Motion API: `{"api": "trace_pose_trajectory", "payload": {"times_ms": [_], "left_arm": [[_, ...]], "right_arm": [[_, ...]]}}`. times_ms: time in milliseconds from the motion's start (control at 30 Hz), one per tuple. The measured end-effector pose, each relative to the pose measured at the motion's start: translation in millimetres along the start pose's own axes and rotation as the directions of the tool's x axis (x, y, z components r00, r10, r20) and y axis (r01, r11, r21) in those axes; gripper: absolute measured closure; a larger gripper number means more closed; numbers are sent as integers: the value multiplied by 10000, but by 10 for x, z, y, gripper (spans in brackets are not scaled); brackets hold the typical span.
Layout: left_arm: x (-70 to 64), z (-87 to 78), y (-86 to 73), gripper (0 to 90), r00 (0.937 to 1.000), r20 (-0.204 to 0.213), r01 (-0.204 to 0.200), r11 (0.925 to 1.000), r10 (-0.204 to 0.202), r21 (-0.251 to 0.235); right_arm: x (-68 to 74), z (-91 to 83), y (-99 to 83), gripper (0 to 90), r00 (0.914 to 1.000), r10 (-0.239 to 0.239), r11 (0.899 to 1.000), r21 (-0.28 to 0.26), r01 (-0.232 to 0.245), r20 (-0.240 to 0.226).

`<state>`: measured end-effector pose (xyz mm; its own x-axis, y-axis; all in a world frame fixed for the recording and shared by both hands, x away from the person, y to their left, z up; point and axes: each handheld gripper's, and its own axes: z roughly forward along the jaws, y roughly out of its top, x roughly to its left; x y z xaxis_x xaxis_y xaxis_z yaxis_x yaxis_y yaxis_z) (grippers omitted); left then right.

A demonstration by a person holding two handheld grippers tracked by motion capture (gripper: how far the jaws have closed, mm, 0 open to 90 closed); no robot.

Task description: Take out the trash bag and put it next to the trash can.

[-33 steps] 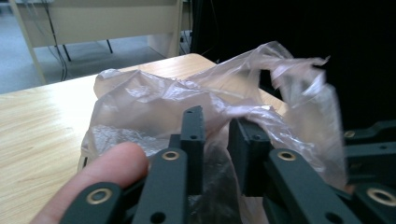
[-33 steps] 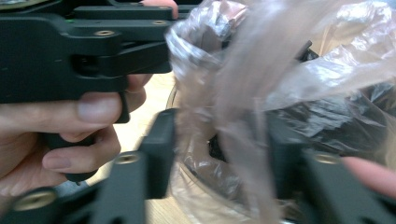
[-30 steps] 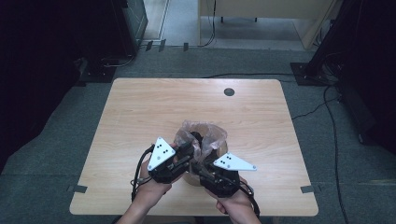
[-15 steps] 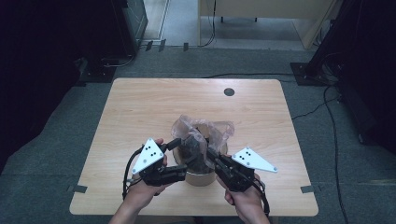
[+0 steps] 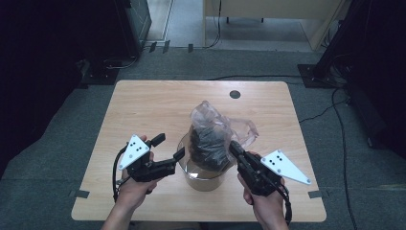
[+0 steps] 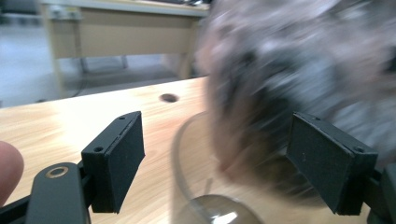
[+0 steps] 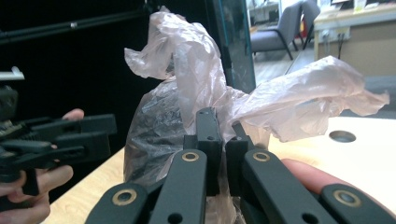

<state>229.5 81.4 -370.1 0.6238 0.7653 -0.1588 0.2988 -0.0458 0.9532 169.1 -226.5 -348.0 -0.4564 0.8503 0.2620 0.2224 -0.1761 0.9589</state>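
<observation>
Bag (image 5: 210,139): upright in the glass jar (image 5: 203,178), between both grippers.
Right gripper (image 5: 234,147): pinching the bag's plastic, nearer.
Left gripper (image 5: 168,146): spread wide, just beside the jar's rim.

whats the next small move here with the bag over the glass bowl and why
Probably lift the right gripper a little higher. Its jaws are pinched on the thin plastic bag, whose dark contents hang in the mouth of the glass bowl. The left gripper stands open beside the bowl's rim, well placed to steady it if the bowl shifts.
</observation>
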Motion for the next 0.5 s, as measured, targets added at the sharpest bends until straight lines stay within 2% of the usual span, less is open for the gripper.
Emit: {"api": "trace_pose_trajectory", "payload": {"times_ms": [33,67,100,133,200,300,367,467,500], "left_arm": [[0,0,0,181,10000,0,0,10000,0,0],[31,4,-7,179,9995,-315,-30,9999,35,143],[84,21,-25,179,9944,-1048,-92,9992,132,391],[119,24,-38,178,9916,-1292,-33,9989,92,460],[178,25,-52,178,9896,-1433,198,9986,-125,495],[287,28,-87,178,9809,-1919,437,9975,-322,562],[364,30,-128,178,9714,-2370,316,9970,-139,711],[513,36,-224,178,9592,-2807,624,9933,-327,976],[570,44,-270,178,9530,-2998,792,9908,-430,1095]], "right_arm": [[0,0,0,900,10000,0,10000,0,0,0],[-24,-42,48,900,9999,124,9998,-173,-125,-46],[-35,-65,71,900,9998,185,9995,-257,-186,-57],[-43,-82,88,900,9999,145,9993,-344,-145,-21],[-58,-124,127,900,9999,161,9985,-522,-160,23],[-84,-193,188,900,9998,160,9967,-792,-151,113],[-104,-250,238,900,9998,150,9950,-992,-133,164],[-131,-352,321,900,9996,129,9908,-1348,-95,239],[-141,-389,348,900,9995,108,9891,-1472,-65,287]]}}
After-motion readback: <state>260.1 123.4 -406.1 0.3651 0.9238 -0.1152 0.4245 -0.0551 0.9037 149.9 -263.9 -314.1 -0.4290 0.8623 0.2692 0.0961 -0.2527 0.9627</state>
